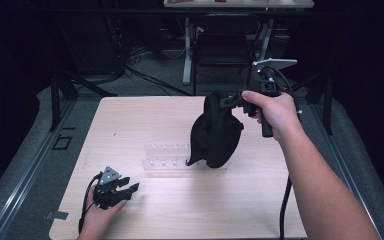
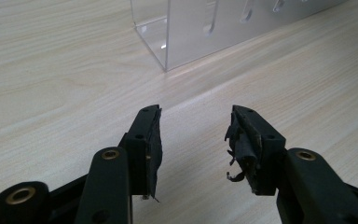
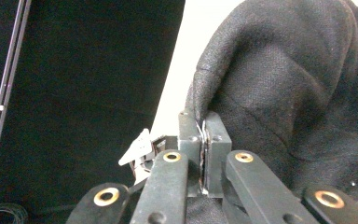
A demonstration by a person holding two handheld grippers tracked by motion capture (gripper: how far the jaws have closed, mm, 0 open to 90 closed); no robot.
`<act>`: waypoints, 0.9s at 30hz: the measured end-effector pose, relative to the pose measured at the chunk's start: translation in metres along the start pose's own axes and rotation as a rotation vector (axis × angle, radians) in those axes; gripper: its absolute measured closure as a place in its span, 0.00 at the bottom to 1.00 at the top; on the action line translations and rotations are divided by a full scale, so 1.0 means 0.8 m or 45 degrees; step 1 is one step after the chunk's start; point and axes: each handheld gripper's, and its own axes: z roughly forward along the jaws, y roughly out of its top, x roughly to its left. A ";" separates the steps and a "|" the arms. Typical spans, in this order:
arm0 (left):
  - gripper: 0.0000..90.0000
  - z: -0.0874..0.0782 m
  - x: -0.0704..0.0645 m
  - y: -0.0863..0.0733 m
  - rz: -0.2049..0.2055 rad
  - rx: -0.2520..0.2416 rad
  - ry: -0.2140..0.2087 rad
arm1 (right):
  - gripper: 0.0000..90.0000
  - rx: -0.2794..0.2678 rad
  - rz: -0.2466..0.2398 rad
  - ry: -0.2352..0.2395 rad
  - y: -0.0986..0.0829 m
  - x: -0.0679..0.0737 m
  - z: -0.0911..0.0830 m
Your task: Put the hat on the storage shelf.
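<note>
Black cloth bag (image 1: 215, 131), or a garment of that sort, hangs at frame centre in the high view, pinched by its upper edge in my right gripper (image 1: 228, 100) and draping down so its lowest fold sits over the right end of the clear acrylic rack (image 1: 167, 161); I cannot tell whether it touches the rack or hangs just above it. In the right gripper view the jaws are clamped tight on a thin fold of the cloth (image 3: 279, 93), with only a narrow bite of fabric between the pads. My main worry is that so small a bite could slip out under the cloth's own weight, especially if I swing the hand. Second worry: the trailing lower edge could snag on the rack's slotted wall and drag or tip it, since the rack looks light. My left gripper (image 1: 125, 187) rests low at the lower left of the table (image 1: 260, 210), jaws spread apart and empty; the left gripper view shows worn, frayed pads (image 2: 242, 144) and the rack's corner (image 2: 168, 42) ahead, well apart from the jaws. Frayed padding may grip poorly if I bring it in to help. Count: one cloth item, one rack, two grippers, one table.
</note>
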 end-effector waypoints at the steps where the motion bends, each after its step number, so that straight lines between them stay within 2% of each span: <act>1: 0.60 0.000 0.000 0.000 0.000 0.000 0.000 | 0.99 0.000 0.000 0.000 0.000 0.000 0.000; 17: 0.60 0.000 -0.001 0.001 0.001 0.000 0.002 | 0.99 0.026 -0.010 -0.024 0.004 0.005 0.023; 19: 0.60 -0.002 -0.004 0.003 0.016 0.009 -0.005 | 0.99 0.027 -0.008 -0.008 0.005 0.005 0.025; 23: 0.60 -0.004 -0.012 0.009 0.037 -0.029 -0.019 | 0.98 0.027 -0.008 0.027 0.006 0.007 0.033; 25: 0.60 -0.005 -0.019 0.015 0.066 -0.064 -0.030 | 0.98 0.029 -0.010 0.036 0.007 0.009 0.036; 27: 0.61 -0.006 -0.024 0.021 0.071 -0.063 -0.049 | 0.98 0.027 -0.018 0.048 0.007 0.011 0.041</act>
